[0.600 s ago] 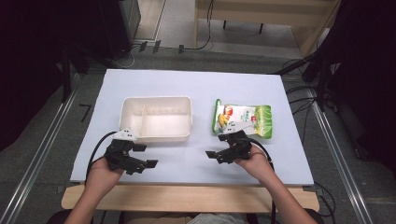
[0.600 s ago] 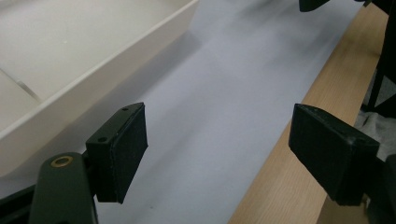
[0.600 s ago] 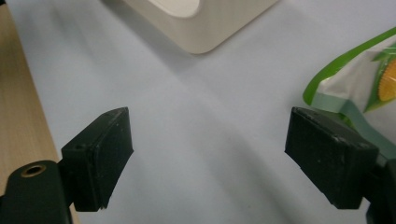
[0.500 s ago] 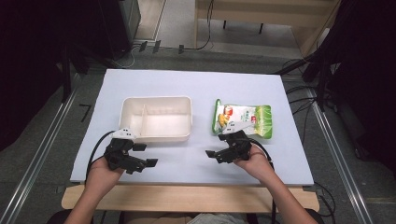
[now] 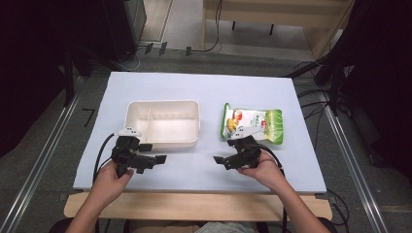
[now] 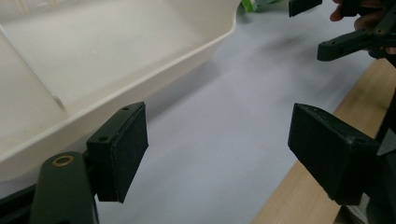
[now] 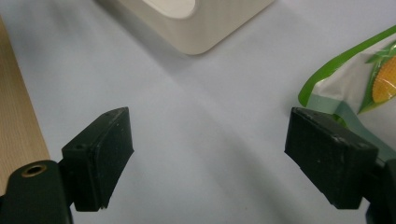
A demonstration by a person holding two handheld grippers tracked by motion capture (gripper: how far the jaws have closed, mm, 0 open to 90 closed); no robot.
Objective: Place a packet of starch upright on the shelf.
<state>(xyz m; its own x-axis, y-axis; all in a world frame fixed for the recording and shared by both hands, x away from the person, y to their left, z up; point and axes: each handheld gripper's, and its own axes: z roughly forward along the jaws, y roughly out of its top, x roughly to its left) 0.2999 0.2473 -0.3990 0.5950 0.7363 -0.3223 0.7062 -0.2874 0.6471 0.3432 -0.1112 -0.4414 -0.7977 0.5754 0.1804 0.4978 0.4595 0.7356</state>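
Observation:
A cream two-compartment tray (image 5: 163, 124) lies empty on the pale mat, with a green and white snack bag (image 5: 252, 125) flat to its right. My left gripper (image 5: 154, 153) rests just in front of the tray's near left corner, pointing right, open with nothing between the jaws. My right gripper (image 5: 221, 161) sits in front of the bag, pointing left, also open and empty. In the left gripper view the gripper (image 6: 224, 149) frames bare mat beside the tray wall (image 6: 140, 79). In the right gripper view the gripper (image 7: 210, 154) frames mat, with the bag's corner (image 7: 364, 79) by the right jaw.
The pale mat (image 5: 194, 92) covers a wooden table whose front edge (image 5: 194, 204) runs along the near side. Cables (image 5: 316, 97) and dark equipment stand on the floor around the table. The right gripper (image 6: 345, 28) appears far off in the left gripper view.

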